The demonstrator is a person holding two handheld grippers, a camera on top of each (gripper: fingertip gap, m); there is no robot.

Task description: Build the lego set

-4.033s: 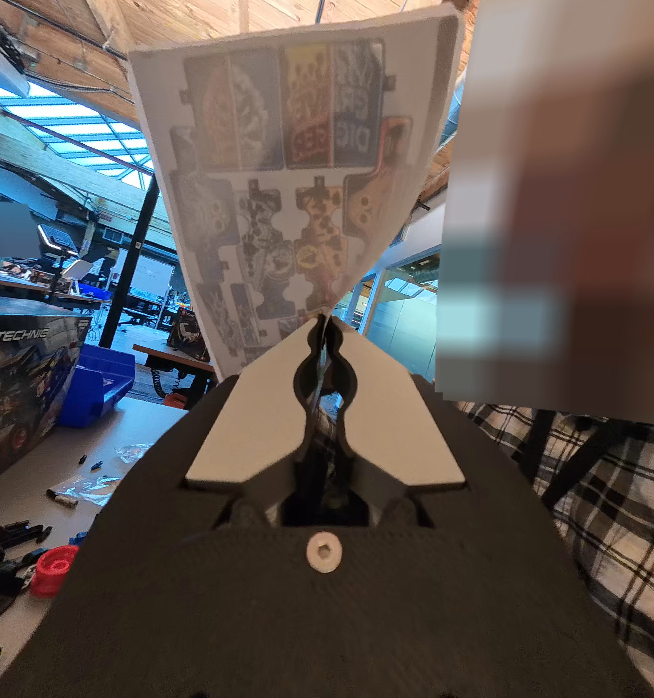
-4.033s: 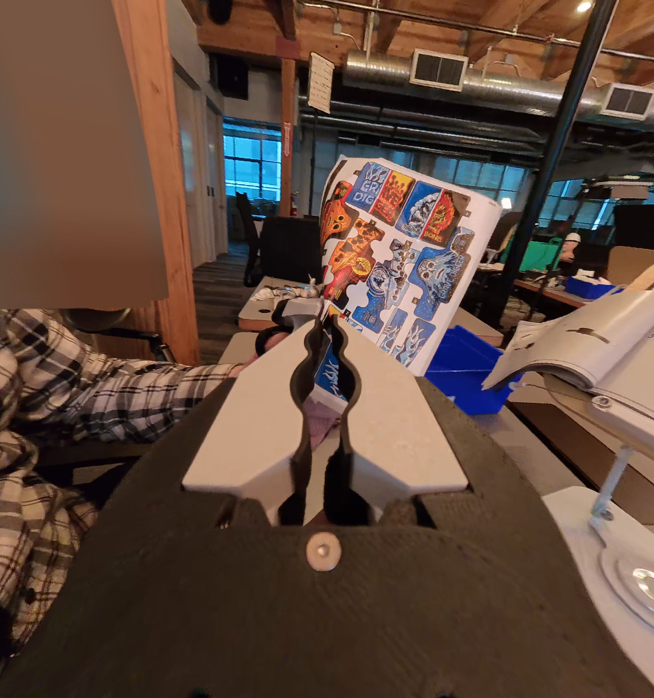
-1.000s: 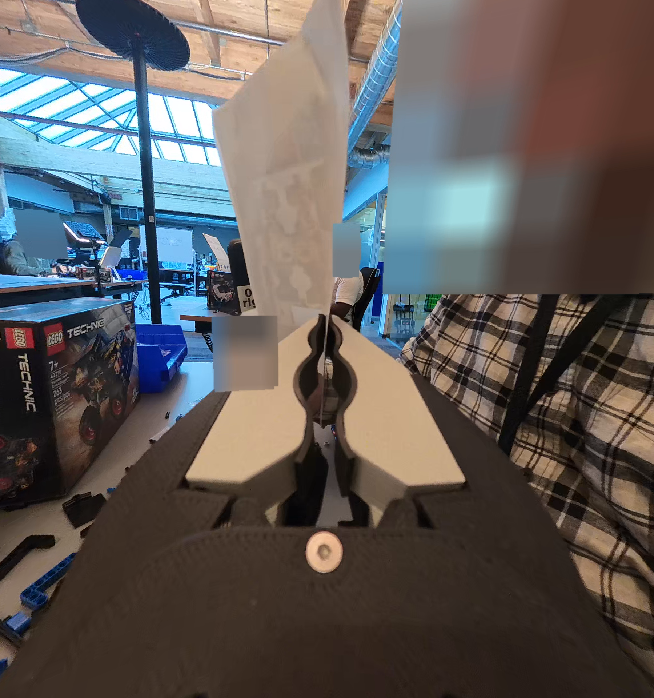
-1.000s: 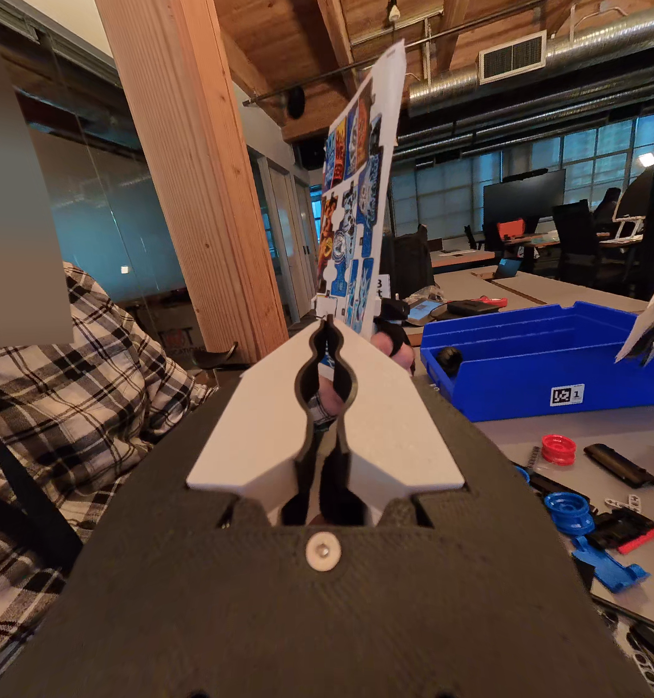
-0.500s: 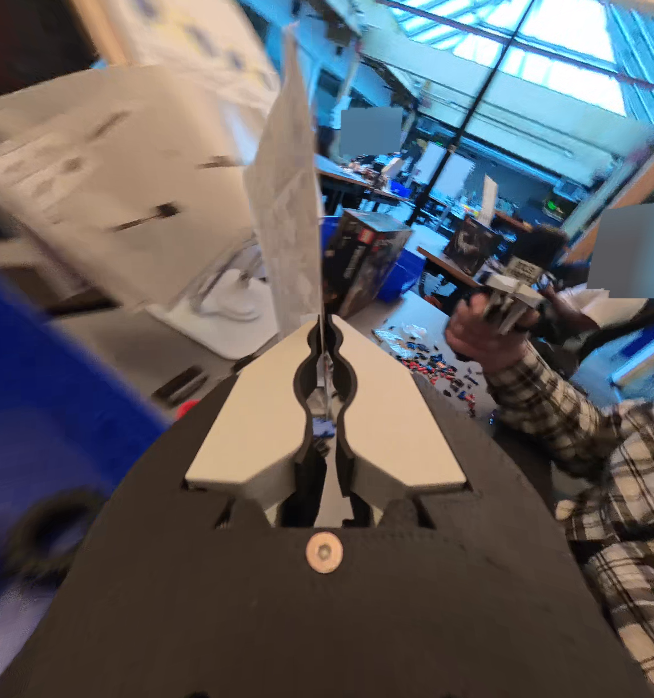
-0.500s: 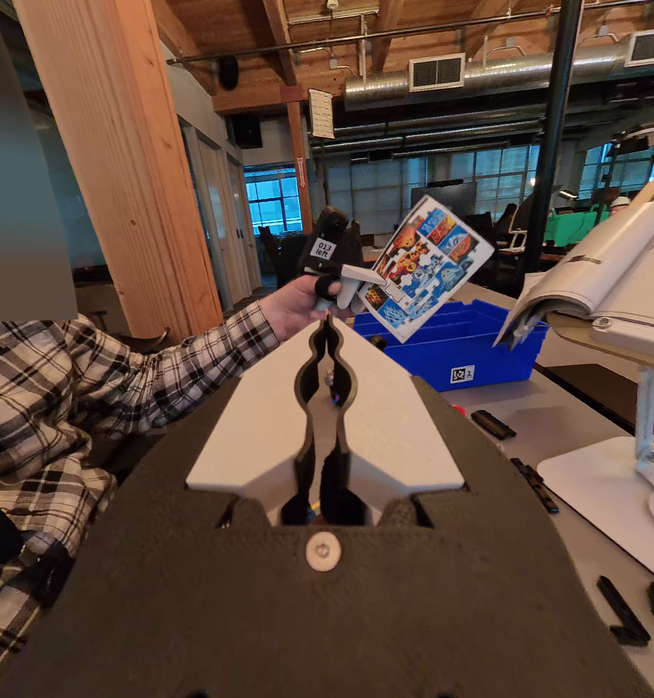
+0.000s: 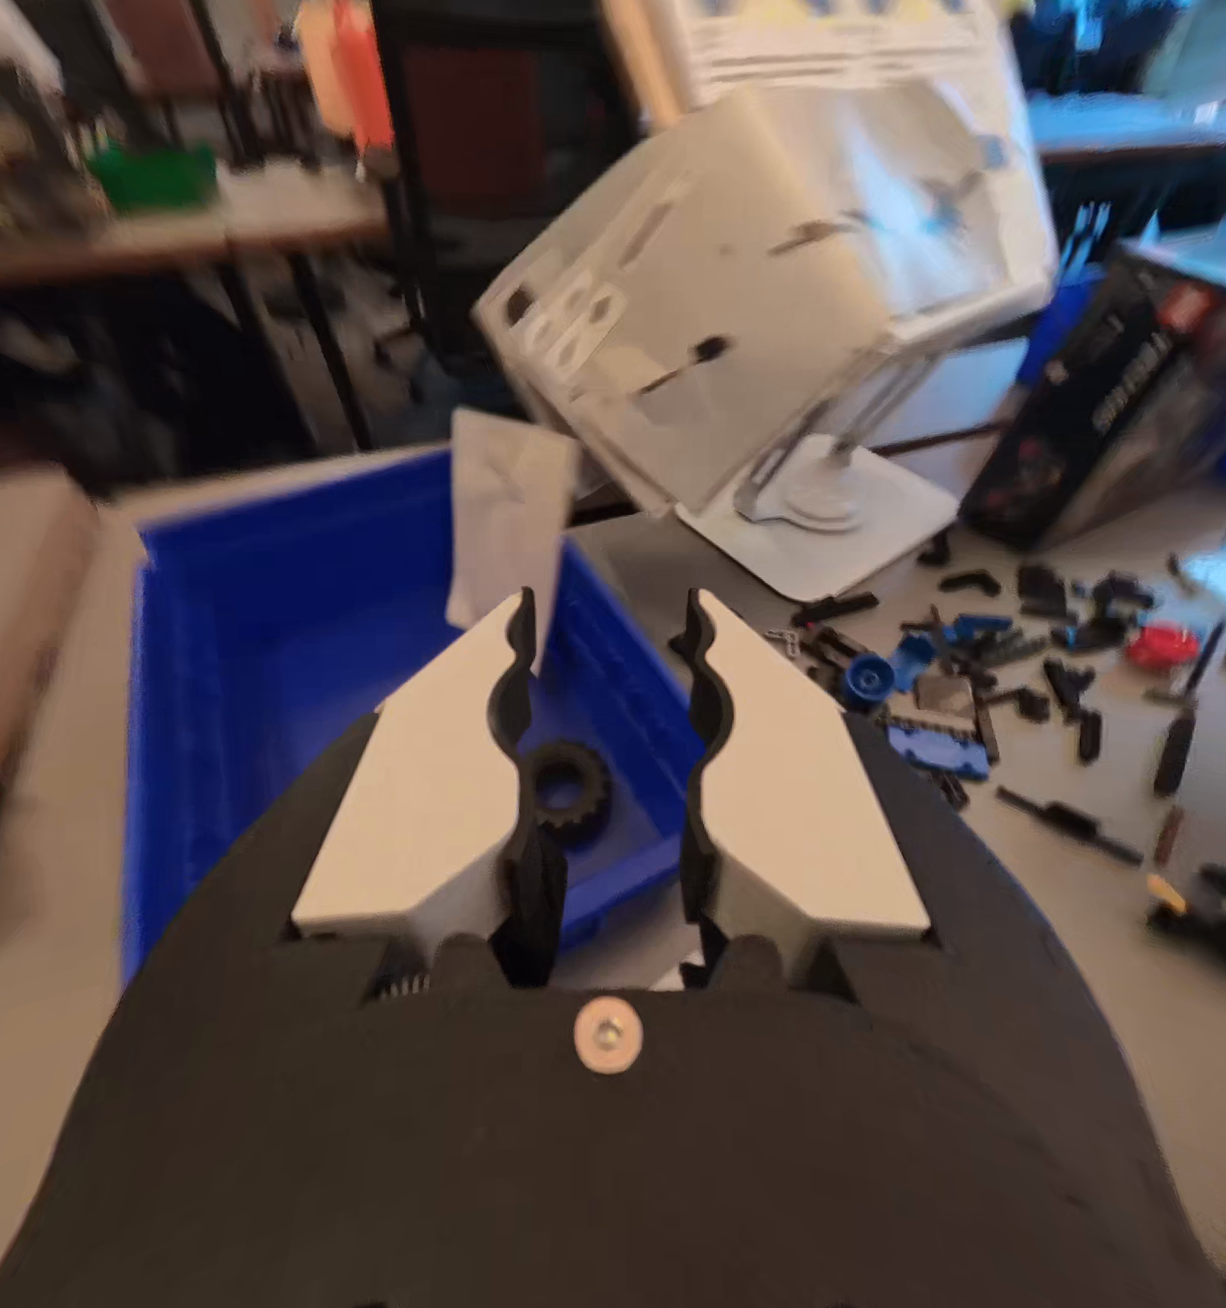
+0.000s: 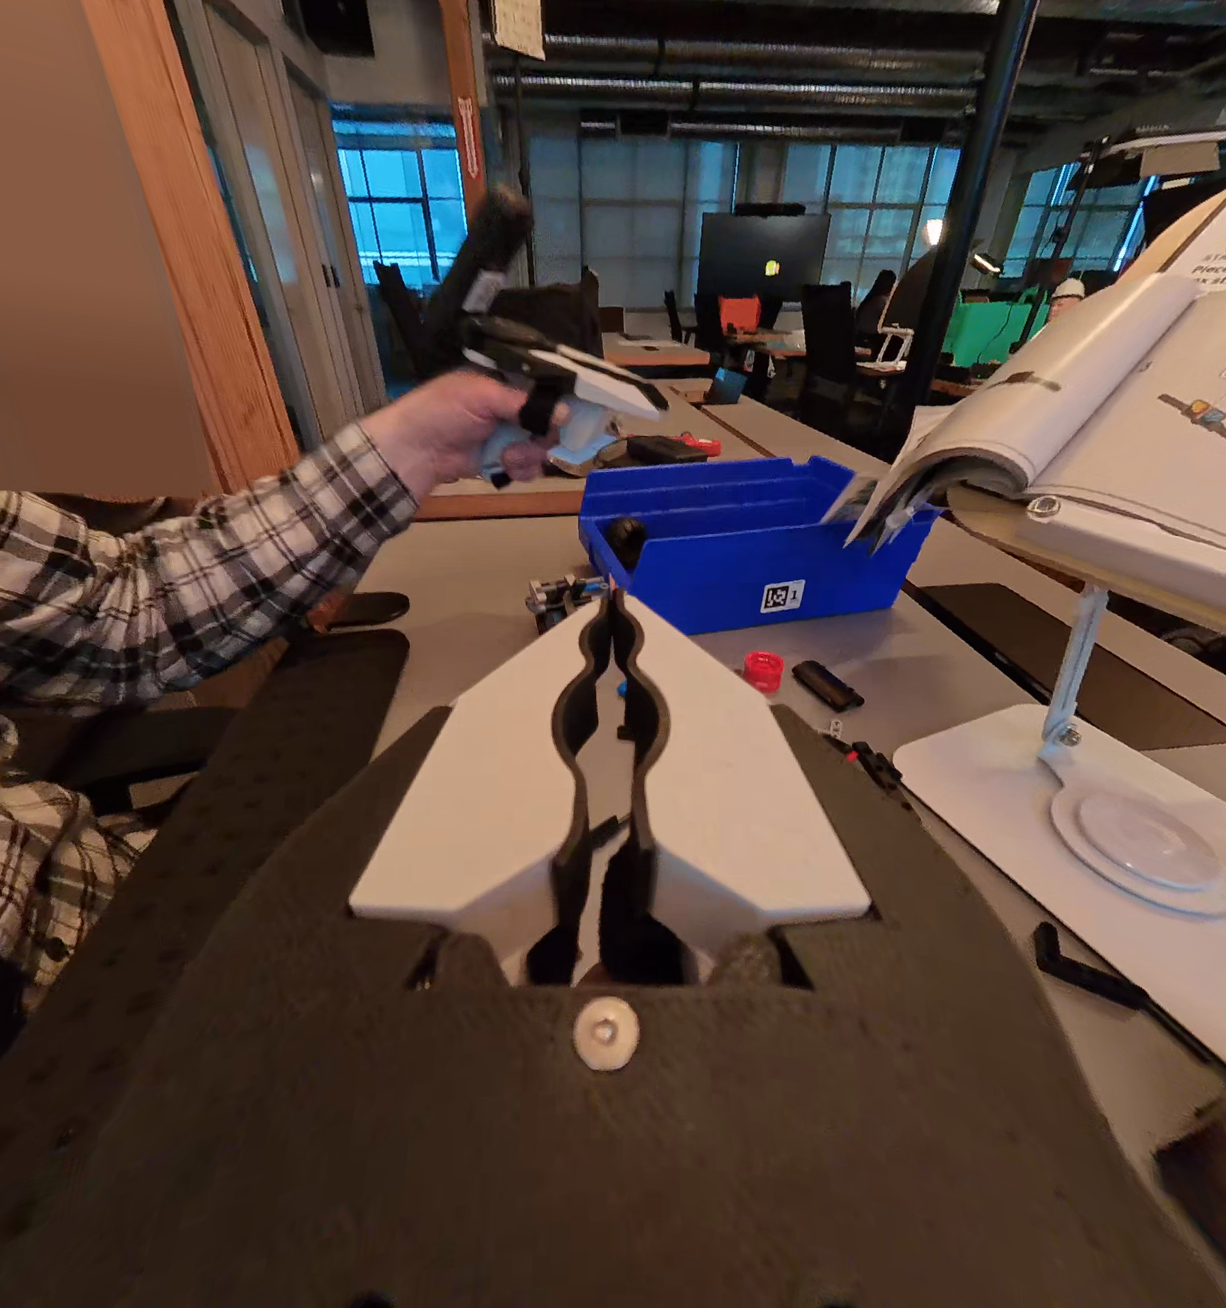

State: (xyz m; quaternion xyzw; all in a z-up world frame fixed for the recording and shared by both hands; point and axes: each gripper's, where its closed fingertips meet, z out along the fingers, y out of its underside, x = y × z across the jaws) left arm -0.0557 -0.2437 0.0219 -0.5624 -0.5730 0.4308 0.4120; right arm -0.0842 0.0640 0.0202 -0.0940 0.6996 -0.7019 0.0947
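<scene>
Now, left gripper (image 7: pixel 610 601): jaws well apart; white sticker sheet (image 7: pixel 507 527) just beyond its left fingertip, contact unclear.
Below: blue bin (image 7: pixel 256 637) holding 1 black tyre (image 7: pixel 569 782).
Right gripper (image 8: pixel 613 601): jaws together, empty.
Lego pieces (image 7: pixel 950 693): scattered on table (image 7: pixel 843 835).

One blue bin (image 8: pixel 730 566), one black tyre (image 7: pixel 567 782), one booklet stand (image 8: pixel 1063 800), two claws.

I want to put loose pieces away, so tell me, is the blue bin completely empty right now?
No, a black tire lies on the floor of the blue bin, seen between the open left gripper.
</scene>
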